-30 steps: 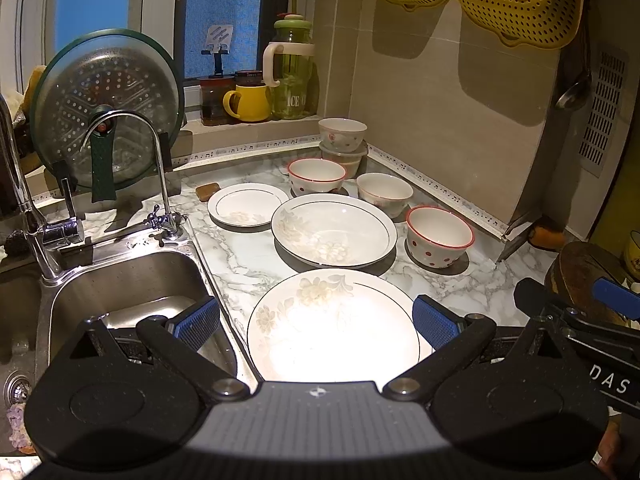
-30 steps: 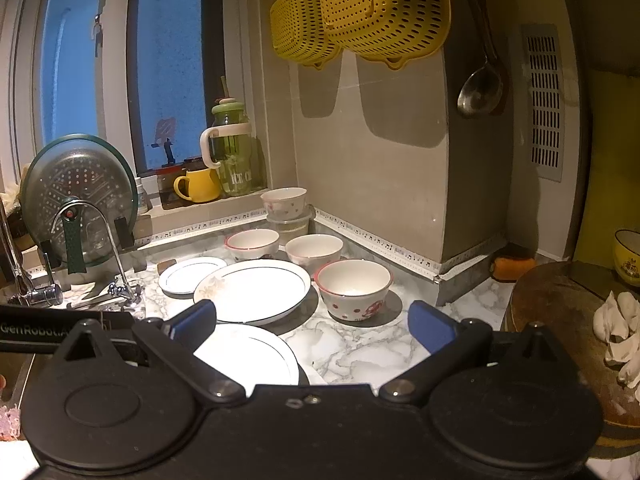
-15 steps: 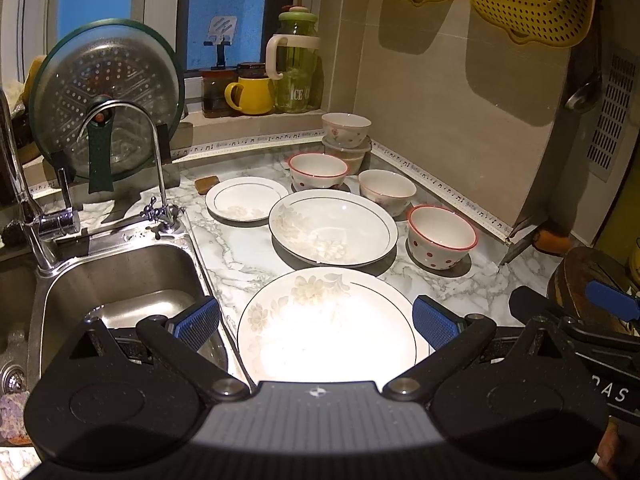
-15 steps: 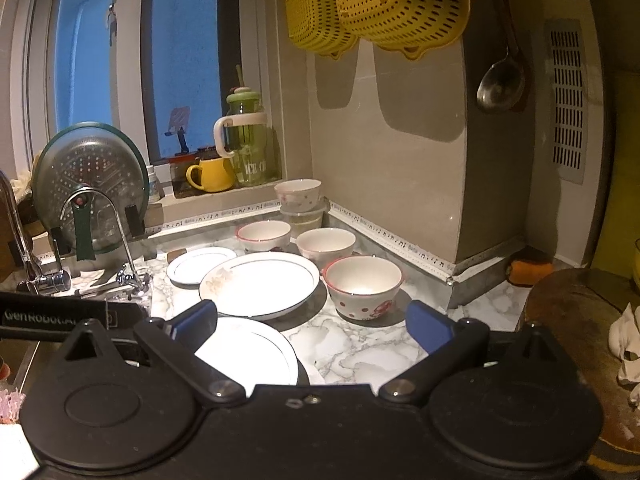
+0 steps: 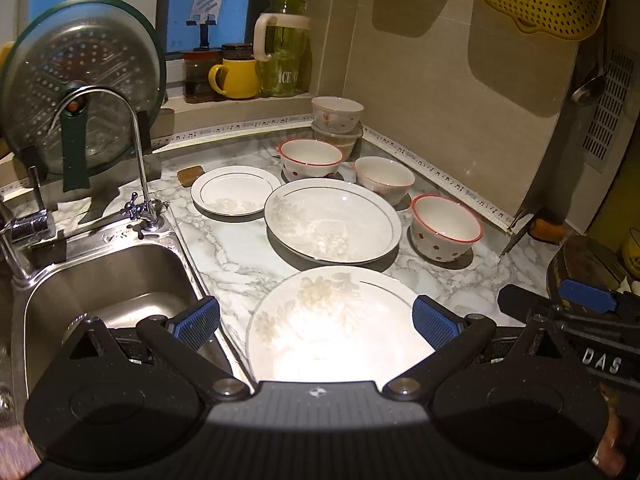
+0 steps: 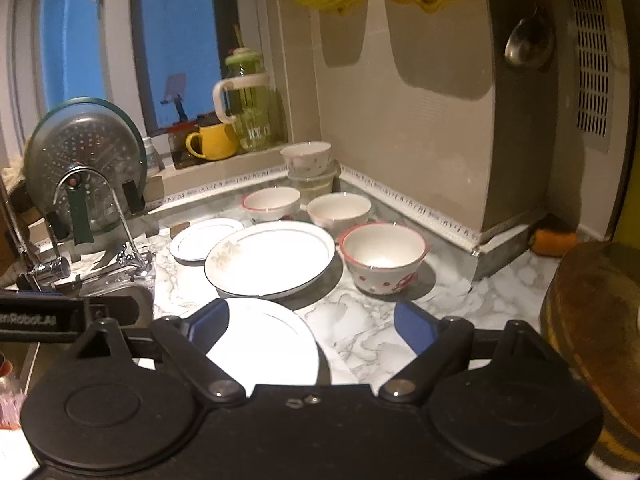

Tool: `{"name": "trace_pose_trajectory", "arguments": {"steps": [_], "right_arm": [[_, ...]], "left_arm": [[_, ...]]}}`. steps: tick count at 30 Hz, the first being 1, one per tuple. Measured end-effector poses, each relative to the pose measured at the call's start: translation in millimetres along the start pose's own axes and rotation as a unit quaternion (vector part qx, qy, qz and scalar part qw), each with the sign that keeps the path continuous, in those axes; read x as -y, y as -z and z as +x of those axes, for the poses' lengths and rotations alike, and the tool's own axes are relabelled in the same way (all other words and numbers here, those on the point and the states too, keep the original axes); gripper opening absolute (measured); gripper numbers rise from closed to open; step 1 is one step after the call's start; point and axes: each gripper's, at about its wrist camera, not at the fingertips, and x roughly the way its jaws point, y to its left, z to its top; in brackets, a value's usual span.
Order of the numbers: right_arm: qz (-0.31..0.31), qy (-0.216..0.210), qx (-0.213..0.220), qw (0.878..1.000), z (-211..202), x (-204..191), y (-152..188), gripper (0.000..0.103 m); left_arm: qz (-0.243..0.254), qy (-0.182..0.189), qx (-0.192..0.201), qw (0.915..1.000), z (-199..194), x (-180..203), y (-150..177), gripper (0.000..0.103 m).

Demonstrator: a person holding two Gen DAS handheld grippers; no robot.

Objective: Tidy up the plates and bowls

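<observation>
near plate (image 5: 340, 328) between open left tongs (image 5: 316, 320)

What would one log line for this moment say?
left gripper: open above near plate | right gripper: closing, nothing gripped | bowls: unstacked

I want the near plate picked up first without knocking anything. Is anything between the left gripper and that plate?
Nothing visible: the left gripper is open right over the near plate, with only bare plate between its pads. The wide dish lies beyond it.
</observation>
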Motion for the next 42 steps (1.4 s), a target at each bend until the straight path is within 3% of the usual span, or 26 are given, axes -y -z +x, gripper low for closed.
{"name": "trace_pose_trajectory", "arguments": {"steps": [12,16,25,29,36,38,42], "right_arm": [[0.008,0.029,-0.120,0.992,62.9,-7.7,15.3,0.078],[0.011,0.029,-0.164,0.986,82.0,-4.7,24.5,0.068],[0.004,-0.005,-0.228,0.974,123.0,9.1,31.7,0.053],[0.008,-0.026,-0.252,0.967,136.7,17.8,33.4,0.043],[0.010,-0.069,-0.268,0.961,146.7,24.3,31.5,0.036],[0.011,-0.078,-0.270,0.960,148.3,25.2,30.1,0.031],[0.014,-0.092,-0.273,0.957,150.7,26.7,28.1,0.022]], "left_arm": [[0.025,0.053,-0.085,0.9946,64.5,-50.2,4.8,0.102],[0.022,0.064,-0.124,0.9900,89.4,-56.2,10.0,0.102],[-0.019,0.061,-0.167,0.9839,122.3,-66.0,12.0,0.092],[-0.026,0.057,-0.178,0.9821,131.4,-61.7,12.1,0.067],[-0.036,0.043,-0.192,0.9797,139.9,-60.1,17.4,0.048],[-0.035,0.040,-0.197,0.9790,141.5,-58.6,18.4,0.040],[-0.030,0.032,-0.197,0.9795,140.7,-55.3,19.8,0.033]]}}
